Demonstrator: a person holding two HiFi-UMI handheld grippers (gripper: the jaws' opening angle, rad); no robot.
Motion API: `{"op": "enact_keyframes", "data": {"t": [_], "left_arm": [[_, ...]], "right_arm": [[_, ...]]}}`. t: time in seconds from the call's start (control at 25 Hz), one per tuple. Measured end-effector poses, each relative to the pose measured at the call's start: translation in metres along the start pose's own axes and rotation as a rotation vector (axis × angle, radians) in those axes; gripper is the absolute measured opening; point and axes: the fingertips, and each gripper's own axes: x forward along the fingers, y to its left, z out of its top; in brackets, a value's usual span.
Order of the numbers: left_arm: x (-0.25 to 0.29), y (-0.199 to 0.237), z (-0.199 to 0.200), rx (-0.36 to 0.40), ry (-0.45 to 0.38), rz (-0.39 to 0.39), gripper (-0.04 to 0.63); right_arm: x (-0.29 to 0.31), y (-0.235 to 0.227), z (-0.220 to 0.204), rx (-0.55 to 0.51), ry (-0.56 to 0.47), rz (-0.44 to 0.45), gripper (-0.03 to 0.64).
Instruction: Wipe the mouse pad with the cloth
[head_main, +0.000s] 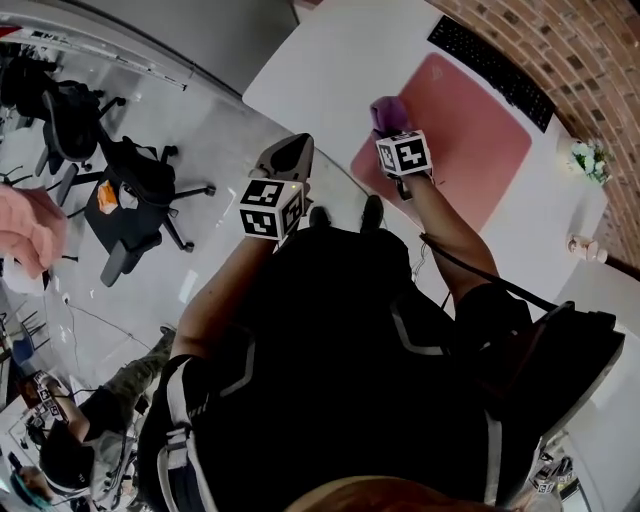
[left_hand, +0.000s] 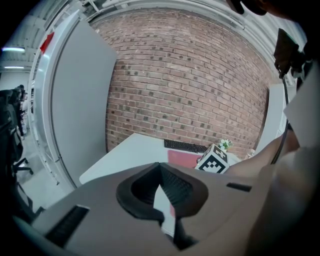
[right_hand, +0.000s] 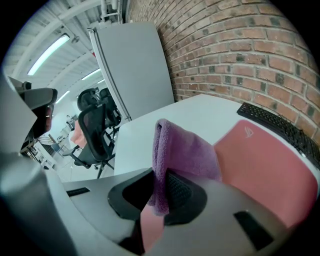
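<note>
Right tongs (right_hand: 160, 196) pinch cloth (right_hand: 182, 150); mouse pad (right_hand: 265, 167) shows logo (right_hand: 248, 131).

A red-brown brick wall (left_hand: 190, 75) with pale mortar runs behind the white bench (head_main: 330, 70), whose far edge lies close along it. Beside the bench a tall, plain grey panel (right_hand: 135, 65) stands upright, edged in white. The floor (head_main: 210, 120) is pale grey and glossy — it throws back the light in soft patches. Black office chairs (head_main: 140, 190) on star bases stand on it, well apart from the bench, one with something orange on its seat. Overhead, long strip lights (right_hand: 47, 52) glow along a white ceiling.
</note>
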Motion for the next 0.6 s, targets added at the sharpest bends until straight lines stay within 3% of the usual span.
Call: {"op": "enact_keyframes", "data": {"t": [0.28, 0.6], "left_arm": [[0.012, -0.004, 0.013, 0.017, -0.019, -0.127, 0.002], [0.055, -0.095, 0.024, 0.094, -0.026, -0.392, 0.002]], "right_arm": [[-0.058, -0.008, 0.035, 0.145, -0.186, -0.093, 0.060], [-0.206, -0.089, -0.002, 0.308, -0.390, -0.368, 0.060]]}}
